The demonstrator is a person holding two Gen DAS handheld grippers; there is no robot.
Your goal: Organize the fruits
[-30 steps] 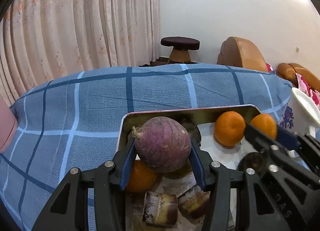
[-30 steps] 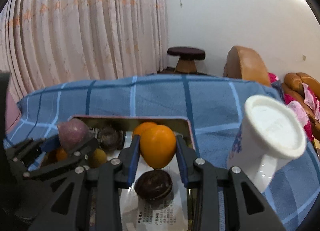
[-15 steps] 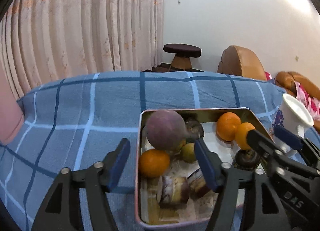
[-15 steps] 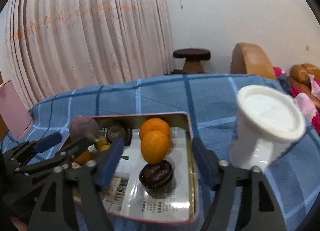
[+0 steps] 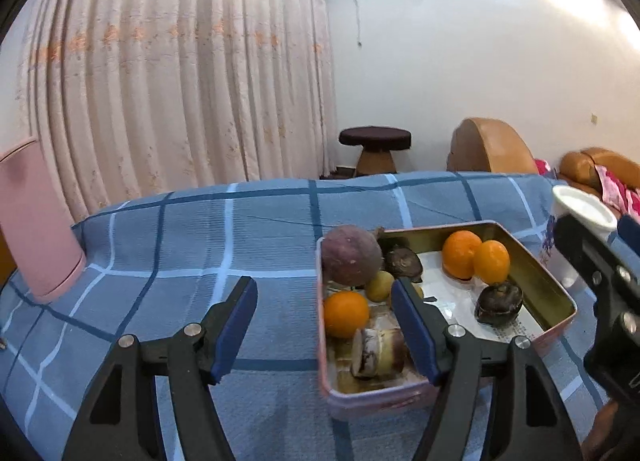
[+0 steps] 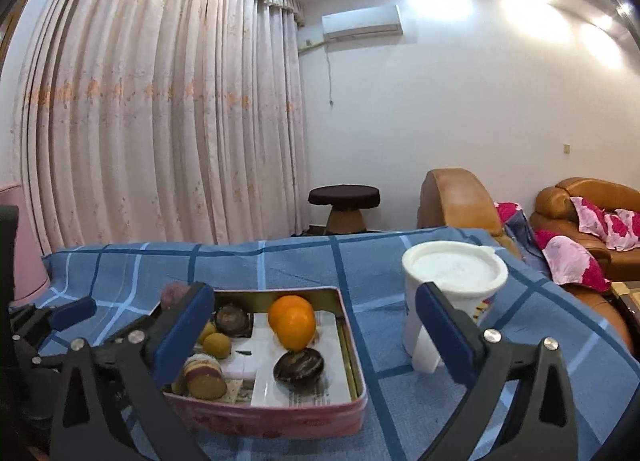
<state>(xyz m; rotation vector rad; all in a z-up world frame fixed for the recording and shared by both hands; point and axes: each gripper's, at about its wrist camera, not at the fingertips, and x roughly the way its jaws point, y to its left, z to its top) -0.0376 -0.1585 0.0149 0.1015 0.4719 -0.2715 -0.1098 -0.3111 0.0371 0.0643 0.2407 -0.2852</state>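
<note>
- Fruits sit in my tin (image 6: 354, 345), which rests on the blue checked cloth (image 5: 192, 245).
- Purple fruit (image 5: 351, 255): far left corner of the tin, touching the wall.
- Two oranges (image 5: 476, 261): touching each other near the far right wall; a third orange (image 5: 346, 314) lies at the left wall.
- Dark fruit (image 6: 299, 367): just in front of the orange pair.
- Left gripper (image 5: 324, 325): my jaws stand spread and empty; the right finger hangs over the tin, the left over the cloth.
- Right gripper (image 6: 314, 335): jaws opening, very wide, nothing pressed between them, straddling the tin's right half.
- White cup (image 6: 452, 297): on the cloth, right of the tin, apart from it.
</note>
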